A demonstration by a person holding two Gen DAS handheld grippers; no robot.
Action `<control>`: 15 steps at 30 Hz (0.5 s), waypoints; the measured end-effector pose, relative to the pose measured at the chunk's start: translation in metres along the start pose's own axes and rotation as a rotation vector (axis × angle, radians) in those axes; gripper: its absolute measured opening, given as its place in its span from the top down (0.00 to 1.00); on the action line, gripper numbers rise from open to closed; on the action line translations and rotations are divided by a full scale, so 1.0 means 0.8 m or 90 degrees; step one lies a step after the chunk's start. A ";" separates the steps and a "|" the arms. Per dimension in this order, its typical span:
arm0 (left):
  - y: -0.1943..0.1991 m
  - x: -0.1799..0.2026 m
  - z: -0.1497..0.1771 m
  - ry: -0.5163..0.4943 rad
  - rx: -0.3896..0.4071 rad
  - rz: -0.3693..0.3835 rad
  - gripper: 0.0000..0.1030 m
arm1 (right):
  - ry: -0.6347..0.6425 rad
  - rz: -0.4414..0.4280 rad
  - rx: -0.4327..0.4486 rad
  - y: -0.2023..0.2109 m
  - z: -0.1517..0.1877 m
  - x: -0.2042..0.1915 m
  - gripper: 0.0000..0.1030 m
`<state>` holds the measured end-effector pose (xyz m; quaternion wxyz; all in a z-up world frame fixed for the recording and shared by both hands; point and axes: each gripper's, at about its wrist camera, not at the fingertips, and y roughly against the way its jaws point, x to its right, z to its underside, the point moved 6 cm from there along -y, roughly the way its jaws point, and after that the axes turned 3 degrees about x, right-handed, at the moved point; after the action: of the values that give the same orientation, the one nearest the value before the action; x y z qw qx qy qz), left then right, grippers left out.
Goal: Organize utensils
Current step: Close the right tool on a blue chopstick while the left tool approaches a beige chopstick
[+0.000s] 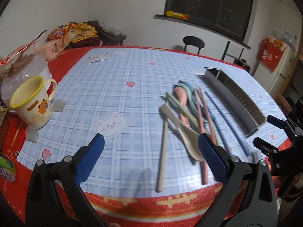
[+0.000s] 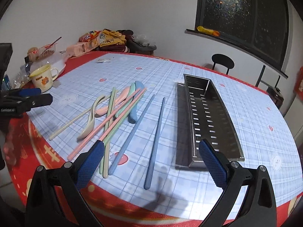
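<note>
Two handheld grippers hang wide apart-jawed and empty over a round table covered by a blue plaid mat [image 2: 189, 189], with nothing between either pair of blue pads. The loose utensils lie in a heap just left of the metal utensil tray [image 2: 210, 121], none inside it: pink chopsticks [image 2: 106, 126], green chopsticks [image 2: 108, 132], a beige spoon [image 2: 89, 124], a beige chopstick [image 2: 70, 124], pink, mint and blue spoons tangled behind them, and two blue chopsticks [image 2: 157, 136] lying nearest the tray, apart from the pile. The right gripper [image 2: 151, 162] hovers over the table's near edge, its right pad in front of the tray's near end; only this view looks down into the tray and shows its slotted floor. The left gripper [image 1: 151, 158] sits farther left of the tray, its right pad overlapping the beige spoon's bowl in the picture; whether they touch cannot be told. Only this view shows the yellow-rimmed mug [image 1: 32, 102] close up, far left of the tray, and a white fridge beyond it.
</note>
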<state>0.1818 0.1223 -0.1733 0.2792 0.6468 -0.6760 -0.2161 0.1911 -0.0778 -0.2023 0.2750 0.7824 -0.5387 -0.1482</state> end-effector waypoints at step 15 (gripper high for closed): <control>-0.031 -0.017 -0.009 0.024 0.003 -0.001 0.05 | -0.044 -0.060 -0.050 -0.048 -0.001 0.001 0.31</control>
<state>0.2049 0.1344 -0.1855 0.2902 0.6520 -0.6705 -0.2028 0.2214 -0.0683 -0.2245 0.2796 0.7897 -0.5044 -0.2092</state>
